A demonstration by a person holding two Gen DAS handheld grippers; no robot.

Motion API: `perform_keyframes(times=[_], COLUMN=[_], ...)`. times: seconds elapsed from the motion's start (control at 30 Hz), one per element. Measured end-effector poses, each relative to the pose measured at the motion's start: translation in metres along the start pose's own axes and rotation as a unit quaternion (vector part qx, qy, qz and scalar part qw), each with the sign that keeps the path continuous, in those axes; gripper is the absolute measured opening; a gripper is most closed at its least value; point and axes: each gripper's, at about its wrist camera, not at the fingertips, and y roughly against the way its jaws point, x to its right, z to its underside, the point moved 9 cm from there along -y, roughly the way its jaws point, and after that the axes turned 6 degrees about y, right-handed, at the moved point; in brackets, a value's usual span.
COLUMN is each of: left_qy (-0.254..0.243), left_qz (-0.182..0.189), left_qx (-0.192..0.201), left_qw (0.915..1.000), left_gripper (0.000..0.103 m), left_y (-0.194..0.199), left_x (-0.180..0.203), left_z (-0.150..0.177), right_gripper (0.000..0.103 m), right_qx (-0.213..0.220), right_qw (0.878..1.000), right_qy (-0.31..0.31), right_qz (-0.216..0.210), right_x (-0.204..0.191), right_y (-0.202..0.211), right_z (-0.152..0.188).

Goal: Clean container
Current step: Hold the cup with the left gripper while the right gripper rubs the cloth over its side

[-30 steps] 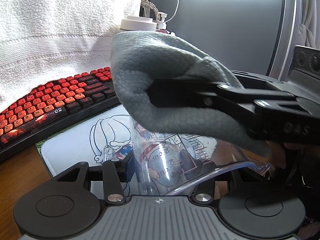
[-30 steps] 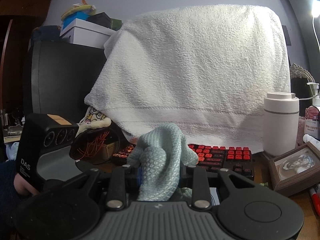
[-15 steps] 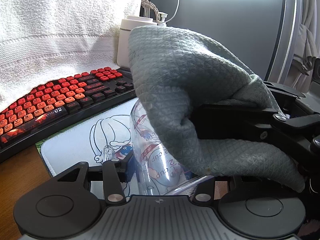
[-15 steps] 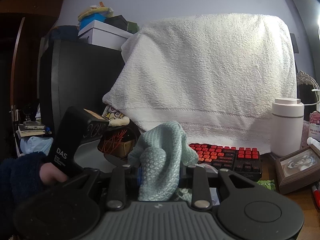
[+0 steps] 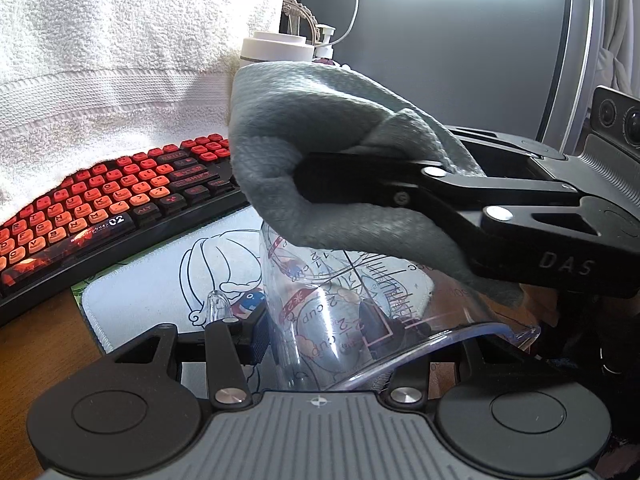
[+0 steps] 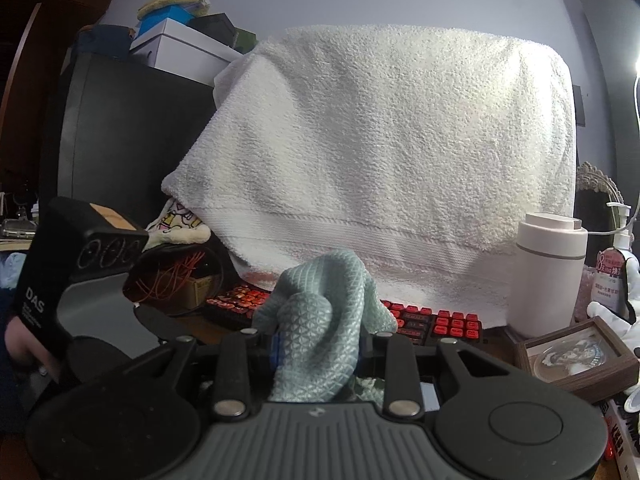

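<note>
Clamped between the right gripper's (image 6: 318, 354) jaws is a bunched grey-green cloth (image 6: 320, 320), which bulges out ahead of the fingers. Seen from the left wrist, that cloth (image 5: 320, 168) presses against the upper part of a clear measuring cup (image 5: 344, 312). The left gripper (image 5: 320, 344) holds the cup at its wall, jaws narrow, over a white printed mat (image 5: 160, 280). Beyond lie a red-keyed keyboard (image 5: 112, 200) and a draped white towel (image 6: 400, 160).

Clear measuring cup (image 5: 344, 312) tilted above mousepad; grey-green cloth (image 5: 320, 168) bunched against its base.
</note>
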Motion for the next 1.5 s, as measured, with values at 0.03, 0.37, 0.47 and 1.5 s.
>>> perform_keyframes(times=[0.03, 0.37, 0.47, 1.5], left_qy=[-0.001, -0.005, -0.005, -0.002], left_qz=[0.0, -0.003, -0.003, -0.004], left_qx=[0.0, 0.0, 0.0, 0.001], left_qw=[1.0, 1.0, 1.0, 1.0], left_gripper=[0.046, 0.046, 0.046, 0.046], left_y=[0.0, 0.002, 0.003, 0.004], left_x=[0.0, 0.005, 0.006, 0.01], left_z=[0.0, 0.001, 0.001, 0.002], right_gripper=[0.029, 0.03, 0.03, 0.032], right_qx=[-0.002, 0.004, 0.011, 0.002], right_qw=[1.0, 1.0, 1.0, 1.0], right_qy=[0.003, -0.013, -0.024, 0.002], right_qz=[0.003, 0.019, 0.016, 0.024], right_x=[0.0, -0.004, -0.006, 0.004], right_y=[-0.001, 0.011, 0.019, -0.004], right_z=[0.0, 0.005, 0.008, 0.004])
